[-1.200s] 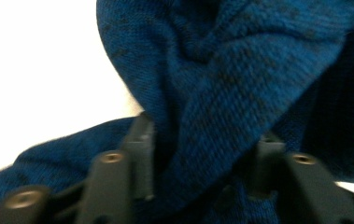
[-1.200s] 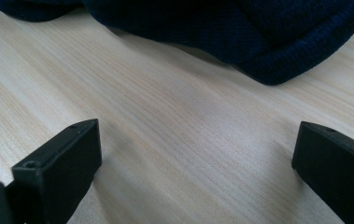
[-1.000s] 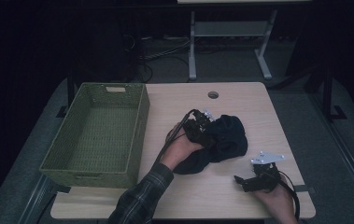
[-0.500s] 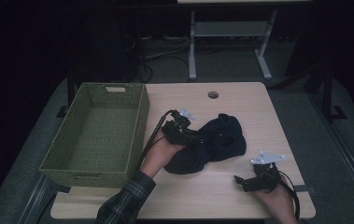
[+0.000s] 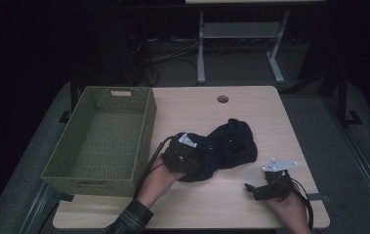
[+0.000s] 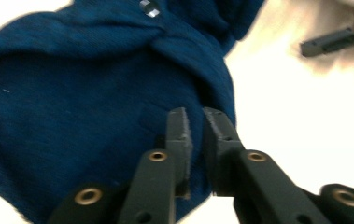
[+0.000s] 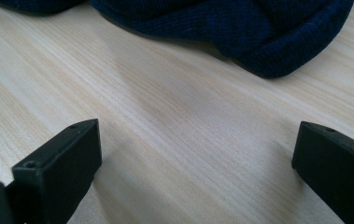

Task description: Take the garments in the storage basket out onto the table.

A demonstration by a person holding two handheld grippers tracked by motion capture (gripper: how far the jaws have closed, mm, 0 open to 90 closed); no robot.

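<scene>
Dark blue knitted garment (image 5: 221, 148) pinched for moving

Left tongs (image 6: 194, 122) have just been closing on a fold, probably to drag it toward the green woven basket (image 5: 143, 129); right tongs (image 7: 191, 154) rest spread on the counter (image 5: 192, 105).

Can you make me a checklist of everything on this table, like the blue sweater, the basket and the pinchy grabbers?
Surface: pale wooden table, round hole near its far edge.
Job's things: dark blue garment crumpled mid-table; green woven basket at the left, nothing seen inside.
Clutter: nothing seen.
Grippers: left gripper has just been closing, jaws pinching a fold of the garment; right gripper open, low over bare wood near the garment's edge.
Cables: one trails from each gripper; more lie on the floor beyond.
Surroundings: dark room, white table frame behind.
</scene>
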